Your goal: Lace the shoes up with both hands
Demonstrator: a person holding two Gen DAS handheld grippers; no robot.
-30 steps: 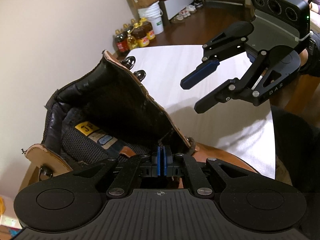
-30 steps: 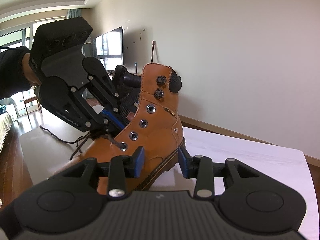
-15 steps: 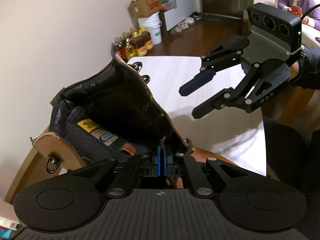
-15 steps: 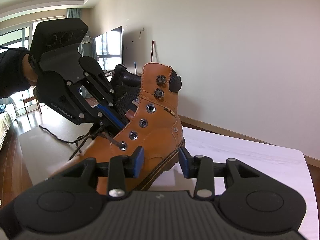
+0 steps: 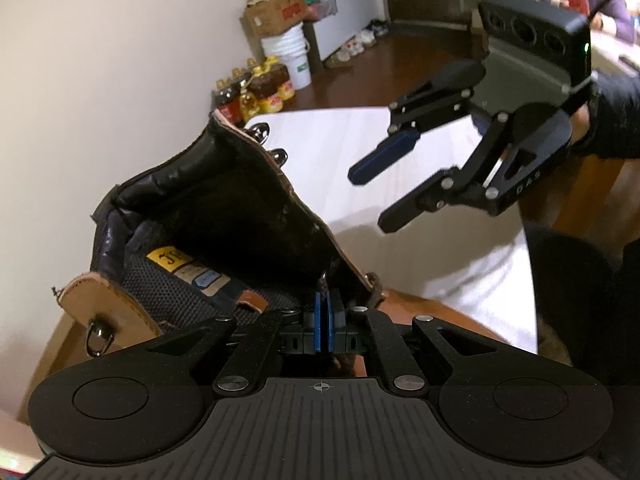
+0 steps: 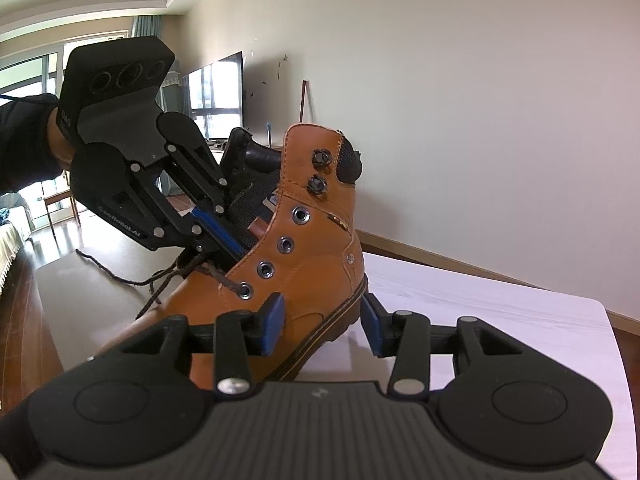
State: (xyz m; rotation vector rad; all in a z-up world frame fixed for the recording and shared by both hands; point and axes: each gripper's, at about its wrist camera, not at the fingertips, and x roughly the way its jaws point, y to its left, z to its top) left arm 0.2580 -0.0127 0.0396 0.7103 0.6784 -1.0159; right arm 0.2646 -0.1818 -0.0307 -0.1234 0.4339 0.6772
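The boot stands upright on the table, toe toward the left of the right wrist view, its eyelet side facing me.

Risks. My left claw is pinched shut inside the throat, low by the tongue, apparently on the lace, though I cannot see the cord between the pads. If the grip is only on the tip, I judge a pull could slip it free. A hard pull could also tip the boot, since nothing braces it. My right claw is opening, with nothing between its jaws; it hangs just to the near right of the boot, not touching. Reaching in with the jaws this narrow, it could knock the shaft instead of taking the lace.

The boot. Tan leather with a dark sole edge and black padded collar. Four round eyelets climb the side, with two hooks above. Only the lowest eyelet carries lace, so I judge the lacing barely begun. The dark, braided lace trails loose across the table to the far left.
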